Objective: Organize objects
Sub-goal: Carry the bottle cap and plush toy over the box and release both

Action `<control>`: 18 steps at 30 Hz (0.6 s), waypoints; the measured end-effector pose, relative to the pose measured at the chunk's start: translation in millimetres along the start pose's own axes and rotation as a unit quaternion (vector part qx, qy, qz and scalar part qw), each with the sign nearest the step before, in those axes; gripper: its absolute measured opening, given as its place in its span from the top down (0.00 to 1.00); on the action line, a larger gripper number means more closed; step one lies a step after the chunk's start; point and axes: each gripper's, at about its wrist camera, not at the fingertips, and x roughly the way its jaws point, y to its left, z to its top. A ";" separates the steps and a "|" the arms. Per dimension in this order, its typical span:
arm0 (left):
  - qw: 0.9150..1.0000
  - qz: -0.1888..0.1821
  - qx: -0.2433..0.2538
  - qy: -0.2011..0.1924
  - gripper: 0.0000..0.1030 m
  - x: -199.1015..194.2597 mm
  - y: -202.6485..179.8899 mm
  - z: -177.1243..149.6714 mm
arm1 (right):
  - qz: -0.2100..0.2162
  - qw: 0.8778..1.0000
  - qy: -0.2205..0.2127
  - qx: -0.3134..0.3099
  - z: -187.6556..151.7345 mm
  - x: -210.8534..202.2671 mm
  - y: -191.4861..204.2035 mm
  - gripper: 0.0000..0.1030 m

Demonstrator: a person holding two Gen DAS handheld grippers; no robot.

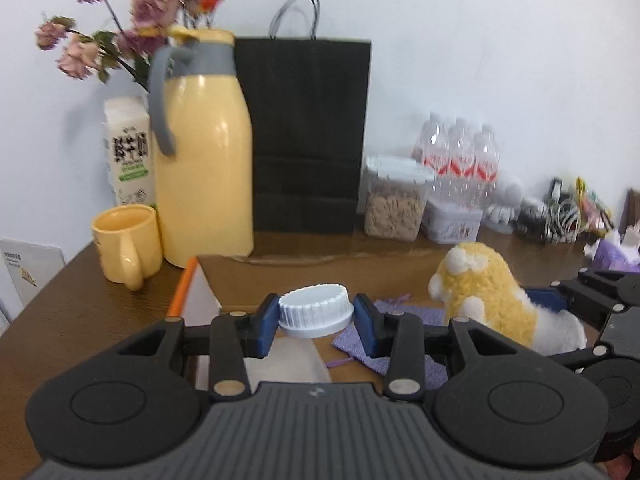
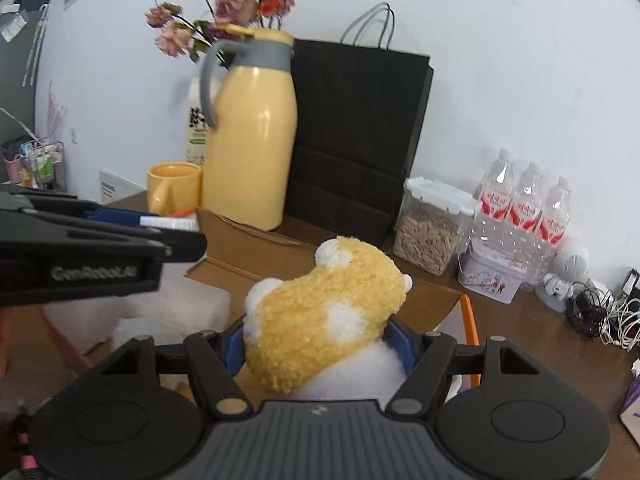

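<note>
Left wrist view: left gripper (image 1: 316, 316) clamps a white cap (image 1: 315, 309); right gripper (image 2: 320, 344) squeezes a plush toy (image 2: 324, 312) over the cardboard box (image 2: 256, 252); lower both gently, level.

**Lived-in home or small office corner, not a lab**

Brown wood-look table (image 1: 80, 320) pushed against a plain white wall (image 1: 500, 40). Household clutter along the back: yellow thermos jug (image 1: 204, 160) with matching yellow mug (image 1: 126, 244), milk carton (image 1: 130, 152), dried pink roses (image 1: 144, 12), black paper shopping bag (image 1: 312, 132), clear snack container (image 1: 394, 200), shrink-wrapped pack of water bottles (image 2: 524, 208), small white tin (image 2: 492, 276). Tangle of charger cables (image 2: 608, 316) at the far right, tissue pack (image 1: 612, 252) nearby. Open cardboard box (image 2: 256, 248) on the table. Wire rack of small bottles (image 2: 40, 164) off to the left.
</note>
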 end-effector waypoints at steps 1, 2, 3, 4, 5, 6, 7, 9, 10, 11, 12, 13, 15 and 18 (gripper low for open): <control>1.000 -0.001 0.005 0.002 0.60 4.1 -0.7 -2.1 | 0.001 1.000 0.002 0.003 -3.0 4.7 -1.5 0.34; 1.000 -0.002 0.011 0.004 0.60 7.8 -2.0 -4.3 | 0.003 1.000 0.008 0.004 -5.3 9.5 -2.9 0.34; 1.000 -0.004 0.015 0.006 0.60 10.1 -3.5 -5.6 | 0.005 1.000 0.016 0.006 -7.1 14.2 -4.8 0.34; 1.000 -0.008 0.019 0.008 0.60 12.6 -4.9 -7.6 | 0.008 1.000 0.021 0.009 -8.8 17.4 -6.4 0.34; 1.000 -0.009 0.024 0.011 0.60 13.6 -6.7 -9.6 | 0.009 1.000 0.026 0.010 -10.9 19.8 -6.7 0.34; 0.999 -0.008 0.029 0.012 0.60 13.8 -8.4 -10.9 | 0.009 0.999 0.031 0.010 -12.6 21.3 -6.4 0.34; 0.999 -0.008 0.033 0.009 0.59 13.1 -9.2 -11.7 | 0.009 0.999 0.033 0.010 -14.0 22.1 -6.2 0.34; 0.999 -0.006 0.037 0.001 0.46 9.0 -9.8 -13.3 | 0.010 0.999 0.037 0.013 -15.6 22.9 -6.3 0.32; 0.999 -0.003 0.038 -0.003 0.30 6.3 -9.7 -13.9 | 0.010 0.999 0.039 0.014 -16.7 22.3 -6.2 0.31; 0.999 0.003 0.039 -0.011 0.23 3.0 -9.4 -14.8 | 0.012 0.999 0.039 0.013 -17.4 21.3 -5.7 0.29; 0.999 0.008 0.041 -0.019 0.14 -0.2 -9.5 -15.2 | 0.011 0.999 0.038 0.013 -18.1 19.6 -5.4 0.25; 0.999 0.012 0.043 -0.027 0.08 -4.4 -9.0 -16.0 | 0.008 0.999 0.036 0.012 -18.8 18.0 -5.0 0.21; 0.998 0.015 0.041 -0.036 0.00 -9.7 -8.4 -14.7 | 0.005 0.999 0.028 0.013 -19.8 13.6 -4.5 0.11; 0.998 0.015 0.036 -0.043 0.00 -16.0 -7.2 -14.1 | 0.001 1.000 0.021 0.023 -19.6 8.2 -6.3 0.00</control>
